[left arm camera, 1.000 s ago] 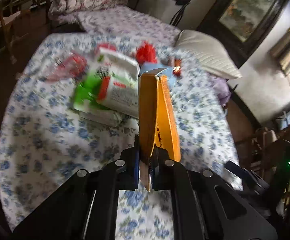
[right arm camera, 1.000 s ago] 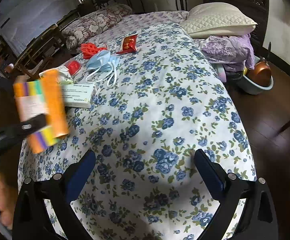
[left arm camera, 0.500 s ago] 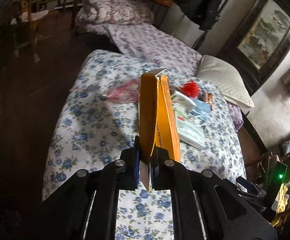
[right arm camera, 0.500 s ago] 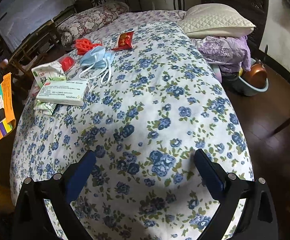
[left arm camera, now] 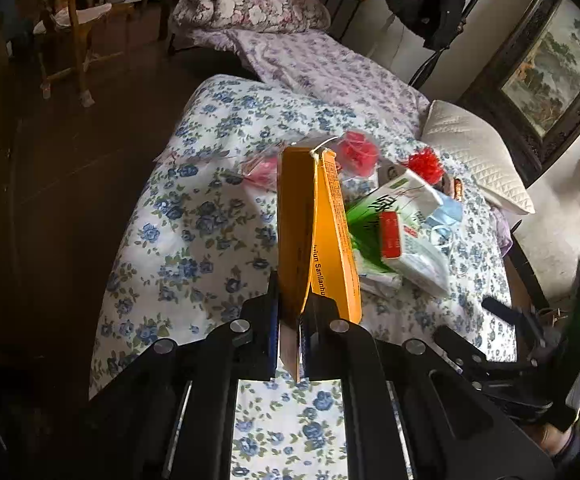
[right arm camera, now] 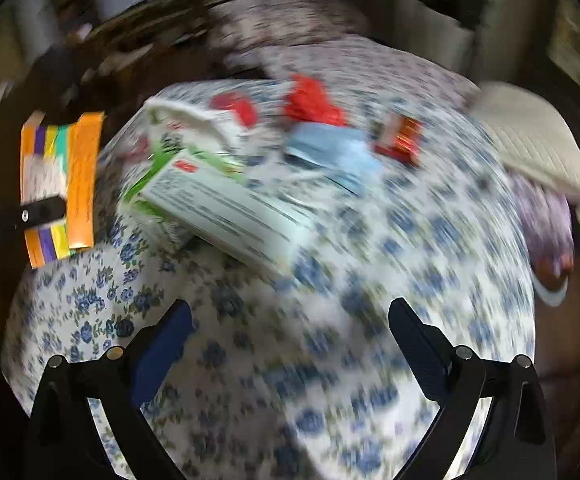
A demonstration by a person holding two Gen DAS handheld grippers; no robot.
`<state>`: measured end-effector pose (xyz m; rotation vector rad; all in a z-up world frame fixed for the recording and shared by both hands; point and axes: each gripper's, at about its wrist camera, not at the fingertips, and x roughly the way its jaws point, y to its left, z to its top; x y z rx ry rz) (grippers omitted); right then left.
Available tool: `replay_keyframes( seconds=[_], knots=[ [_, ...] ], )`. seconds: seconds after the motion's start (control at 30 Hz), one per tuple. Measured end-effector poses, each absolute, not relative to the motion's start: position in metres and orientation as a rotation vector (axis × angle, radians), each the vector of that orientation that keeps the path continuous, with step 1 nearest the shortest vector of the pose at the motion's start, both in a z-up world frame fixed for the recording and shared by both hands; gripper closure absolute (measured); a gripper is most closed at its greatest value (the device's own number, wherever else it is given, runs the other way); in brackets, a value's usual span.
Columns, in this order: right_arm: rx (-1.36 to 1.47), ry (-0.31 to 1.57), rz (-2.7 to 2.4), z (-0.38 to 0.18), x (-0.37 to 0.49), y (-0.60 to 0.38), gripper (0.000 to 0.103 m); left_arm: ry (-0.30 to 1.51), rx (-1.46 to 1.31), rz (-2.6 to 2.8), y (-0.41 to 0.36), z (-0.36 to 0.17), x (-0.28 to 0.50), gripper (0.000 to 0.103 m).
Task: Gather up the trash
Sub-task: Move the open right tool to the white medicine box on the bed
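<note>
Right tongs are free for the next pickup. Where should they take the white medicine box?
Grip the white medicine box across its narrow width, near the end facing the right tongs, coming from above. It lies tilted on green packets, so its long edges look exposed.

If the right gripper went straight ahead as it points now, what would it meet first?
Probably the white box on the bedspread, which lies nearest ahead of the open right gripper; blur leaves depth uncertain.

Left view sharp, dim edges, fisheye bending; right view heavily motion-blurred.
</note>
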<state>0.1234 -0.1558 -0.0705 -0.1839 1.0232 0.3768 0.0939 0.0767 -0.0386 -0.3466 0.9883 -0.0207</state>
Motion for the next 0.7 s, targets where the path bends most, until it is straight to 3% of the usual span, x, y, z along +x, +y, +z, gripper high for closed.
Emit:
replay_keyframes(
  seconds=[0.4,0.43,0.5,0.53,0.63,0.7],
  knots=[
    [-0.393,1.006,0.506,-0.075,0.17,-0.106,0.01,0.987,-0.365,-0.04,0.082,-0.04,0.1,0.093],
    [-0.403,1.017,0.512,-0.077,0.171,-0.105,0.014,0.994,-0.368,-0.039,0.082,-0.041,0.101,0.093],
    [-0.36,1.036,0.536,-0.075,0.172,-0.107,0.037,1.008,-0.376,-0.041,0.083,-0.045,0.103,0.093],
    [-0.342,1.042,0.533,-0.074,0.168,-0.109,0.044,1.015,-0.379,-0.041,0.083,-0.046,0.104,0.093],
    [-0.279,1.042,0.545,-0.066,0.156,-0.119,0.049,1.023,-0.38,-0.04,0.082,-0.048,0.104,0.093],
    [-0.229,1.054,0.548,-0.062,0.143,-0.129,0.066,1.023,-0.378,-0.045,0.08,-0.048,0.103,0.093]
  ],
)
